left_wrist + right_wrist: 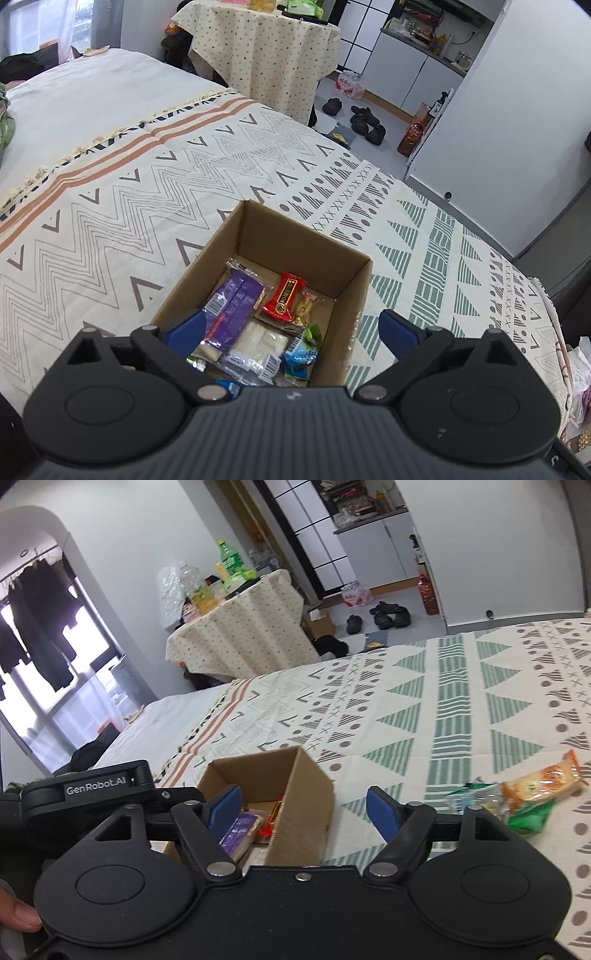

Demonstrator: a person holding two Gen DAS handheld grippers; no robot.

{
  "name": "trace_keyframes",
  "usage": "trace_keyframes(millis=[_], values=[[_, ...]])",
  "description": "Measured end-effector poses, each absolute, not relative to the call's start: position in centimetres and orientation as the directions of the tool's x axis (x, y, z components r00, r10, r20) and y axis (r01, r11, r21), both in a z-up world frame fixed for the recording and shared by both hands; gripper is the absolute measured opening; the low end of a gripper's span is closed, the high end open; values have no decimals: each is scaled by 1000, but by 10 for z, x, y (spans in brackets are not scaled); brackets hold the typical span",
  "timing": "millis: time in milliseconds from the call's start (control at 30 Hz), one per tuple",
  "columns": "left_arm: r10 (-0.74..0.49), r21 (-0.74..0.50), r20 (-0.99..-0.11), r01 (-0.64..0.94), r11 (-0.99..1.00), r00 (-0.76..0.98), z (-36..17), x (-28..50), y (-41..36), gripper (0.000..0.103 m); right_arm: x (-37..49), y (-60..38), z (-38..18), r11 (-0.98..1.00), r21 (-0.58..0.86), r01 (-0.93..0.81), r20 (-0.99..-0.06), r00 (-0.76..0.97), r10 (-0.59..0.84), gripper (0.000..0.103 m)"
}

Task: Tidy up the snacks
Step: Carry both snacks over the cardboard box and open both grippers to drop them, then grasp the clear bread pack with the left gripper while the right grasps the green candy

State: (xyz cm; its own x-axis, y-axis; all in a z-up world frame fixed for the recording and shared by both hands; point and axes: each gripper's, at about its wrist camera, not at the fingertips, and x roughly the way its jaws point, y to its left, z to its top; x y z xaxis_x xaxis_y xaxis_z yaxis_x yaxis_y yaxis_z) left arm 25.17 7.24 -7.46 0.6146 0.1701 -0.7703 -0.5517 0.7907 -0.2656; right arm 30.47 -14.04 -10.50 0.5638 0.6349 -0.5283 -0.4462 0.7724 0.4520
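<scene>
An open cardboard box [255, 229] sits on the patterned bedspread [129, 206]. Inside lie several snacks: a purple pack [232, 306], a red pack [284, 295], a clear white pack [258, 347] and a blue-green pack [303, 354]. My left gripper [291, 328] is open and empty, just above the box's near side. My right gripper [304, 806] is open and empty, over the box [295, 797] from the right. An orange snack pack [539, 782] and a green pack [528, 818] lie loose on the bedspread right of it. The left gripper body [92, 790] shows at the left.
A cloth-covered table [266, 48] with bottles and packets stands beyond the bed. Shoes [365, 122] and a bottle lie on the floor near a white wall. A window with hanging dark clothes [37, 627] is at the far left.
</scene>
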Motion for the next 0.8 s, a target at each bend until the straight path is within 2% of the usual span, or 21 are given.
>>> trace_keyframes(millis=[333,800], values=[[153,-267,-759,-517,813,633,-68,257,43,103,304,-177,-102,814,436,-384,-565,587,580,76],[115,-257,-750,-447,857,651,-73,271,2,103,311,-225,-108,827,481,-292,-560,623,546,90]])
